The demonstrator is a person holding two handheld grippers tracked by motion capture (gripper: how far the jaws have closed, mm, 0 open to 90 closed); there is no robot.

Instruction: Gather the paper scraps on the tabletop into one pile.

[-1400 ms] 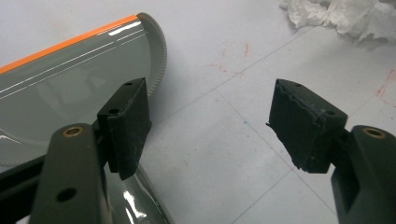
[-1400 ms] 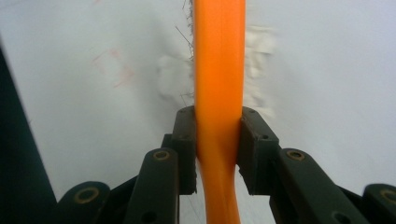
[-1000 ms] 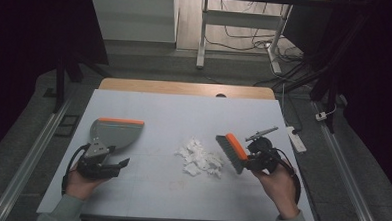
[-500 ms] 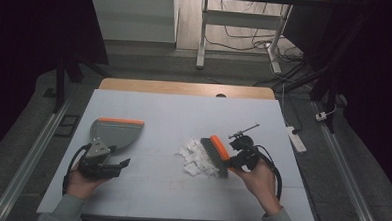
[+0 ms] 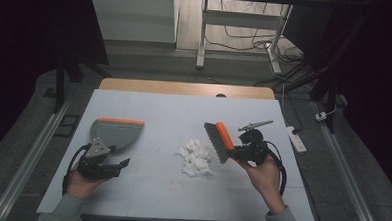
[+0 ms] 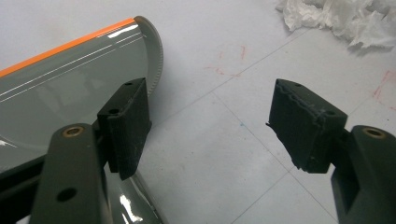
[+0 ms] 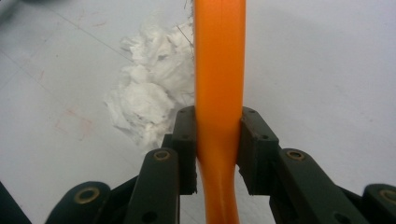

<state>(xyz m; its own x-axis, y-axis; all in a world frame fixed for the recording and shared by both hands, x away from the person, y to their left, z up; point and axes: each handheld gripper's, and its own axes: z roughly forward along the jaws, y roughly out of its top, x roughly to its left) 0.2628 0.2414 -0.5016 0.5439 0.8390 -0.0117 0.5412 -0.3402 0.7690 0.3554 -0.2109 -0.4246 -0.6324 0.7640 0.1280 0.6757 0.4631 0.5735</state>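
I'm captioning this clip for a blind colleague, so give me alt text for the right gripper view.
The right tongs are shut on the orange handle of a brush, which runs straight up the middle of the picture. Just left of the handle, a pile of crumpled white paper scraps lies on the pale table.

Bare table [image 5: 159,109] lies between the dustpan [image 5: 117,132] and the paper scraps [image 5: 196,156]; the brush [image 5: 221,140] stands just beside the scraps
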